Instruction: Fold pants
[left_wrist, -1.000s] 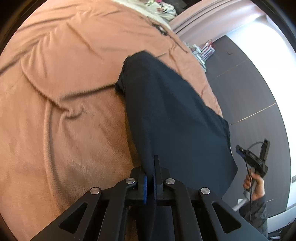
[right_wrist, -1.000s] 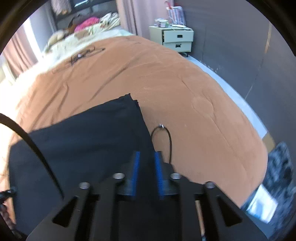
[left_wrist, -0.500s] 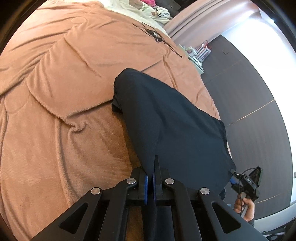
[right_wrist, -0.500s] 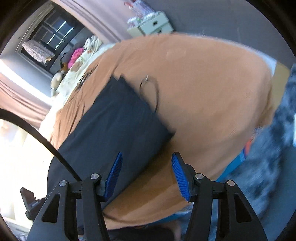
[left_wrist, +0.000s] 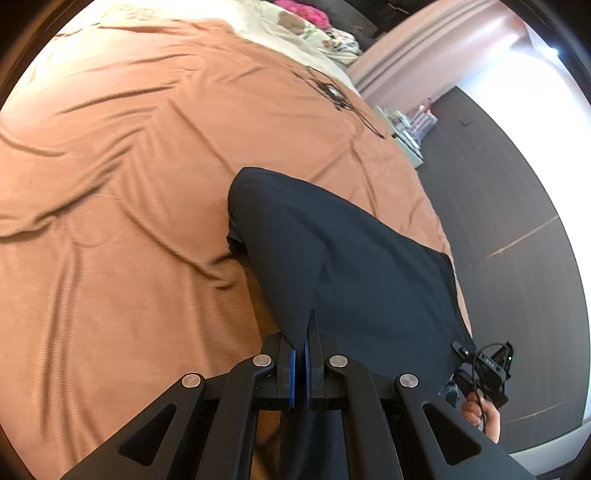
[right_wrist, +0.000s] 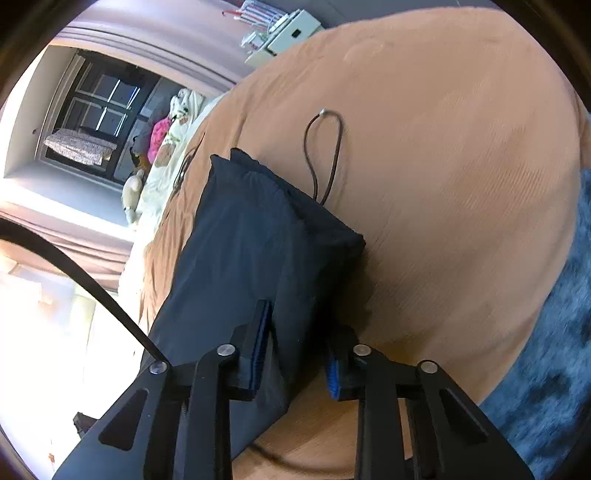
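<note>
One pair of pants (left_wrist: 343, 266), two grippers, one blanket (left_wrist: 129, 184), one loose cord (right_wrist: 325, 155), one nightstand (right_wrist: 288, 33).

The pants are dark navy, folded lengthwise into a long band with smooth cloth and few creases. They lie on the orange-brown blanket and run from the near edge of the bed up toward 11 o'clock in the left wrist view. In the right wrist view the gathered waistband end (right_wrist: 258, 173) sits at about 12 o'clock from the fingers, with the thin cord looping out of it onto the blanket at 1 o'clock.

The left gripper (left_wrist: 300, 363) is pinched tight on a lifted edge of the pants, the cloth rising in a ridge from between its blue pads (left_wrist: 291, 373). The right gripper (right_wrist: 295, 354) straddles the near corner of the pants and its jaws are closing; cloth lies between them, against the left pad, while the right pad stands clear.

A hand (left_wrist: 480, 417) holds the right gripper at 4 o'clock in the left view.
</note>
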